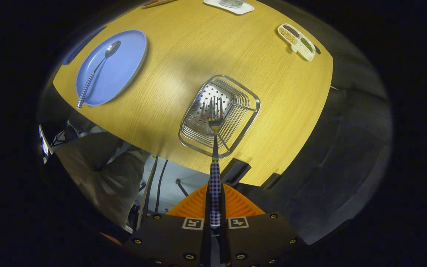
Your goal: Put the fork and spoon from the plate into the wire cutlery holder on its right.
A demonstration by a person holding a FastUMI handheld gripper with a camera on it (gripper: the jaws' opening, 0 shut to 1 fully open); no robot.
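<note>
The gripper point(215, 207) has its two fingers pressed together on the blue-and-white checked handle of a steel fork point(215, 163), pinching it from both sides. The fork points straight ahead from the fingers, tines forward, and its head lies over the open top of the rectangular wire cutlery holder point(235, 122) with the perforated metal floor. Whether the tines touch the holder cannot be told. The holder stands on the round light-wood table point(206, 55), near the table's edge just beyond the fingers. Well apart to its left sits the round blue plate point(124, 70), and on it rests the steel spoon point(96, 70) with a matching checked handle, the handle end overhanging the plate's rim. At the table's far side lies a white divided dish point(297, 42) of grains.
</note>
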